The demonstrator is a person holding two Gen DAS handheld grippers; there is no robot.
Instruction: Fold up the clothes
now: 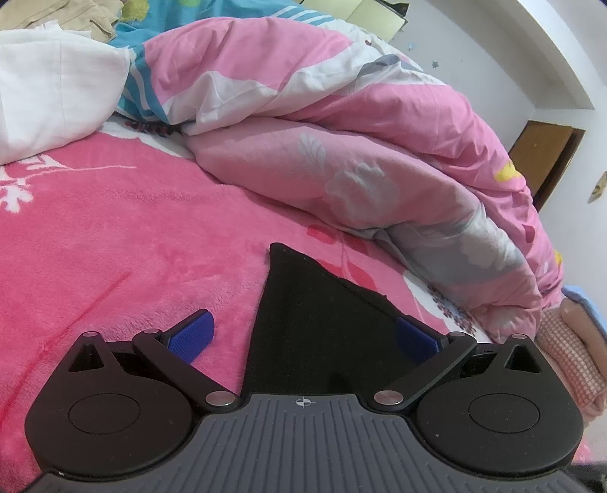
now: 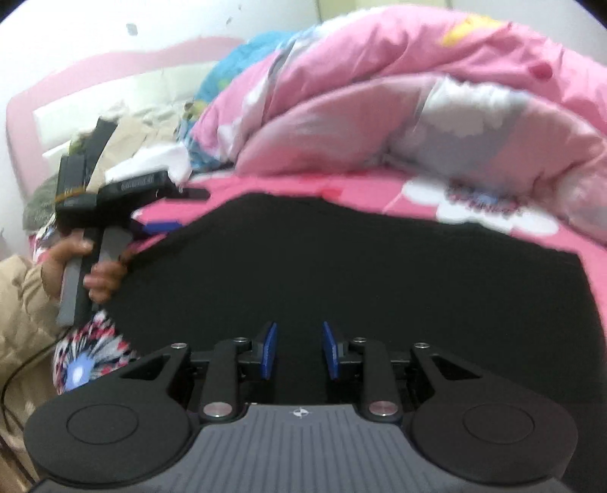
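Observation:
A black garment (image 2: 341, 265) lies spread flat on the pink fleece blanket (image 1: 114, 235). In the left wrist view one pointed corner of the black garment (image 1: 303, 322) reaches forward between the fingers of my left gripper (image 1: 303, 335). That gripper is wide open and its blue pads (image 1: 193, 333) rest clear of the cloth edge. My right gripper (image 2: 299, 350) hovers low over the near edge of the garment. Its blue pads (image 2: 270, 350) stand a narrow gap apart, and I see no cloth pinched between them. A hand (image 2: 102, 275) holds the left gripper (image 2: 170, 212) at the garment's left corner.
A bunched pink flowered duvet (image 1: 360, 125) fills the far side of the bed. A white pillow (image 1: 49, 94) and beige clothes (image 1: 76, 15) lie at the back left. A pink checked cloth (image 1: 565, 360) sits at the right edge. Floral fabric (image 2: 91, 352) lies beside the hand.

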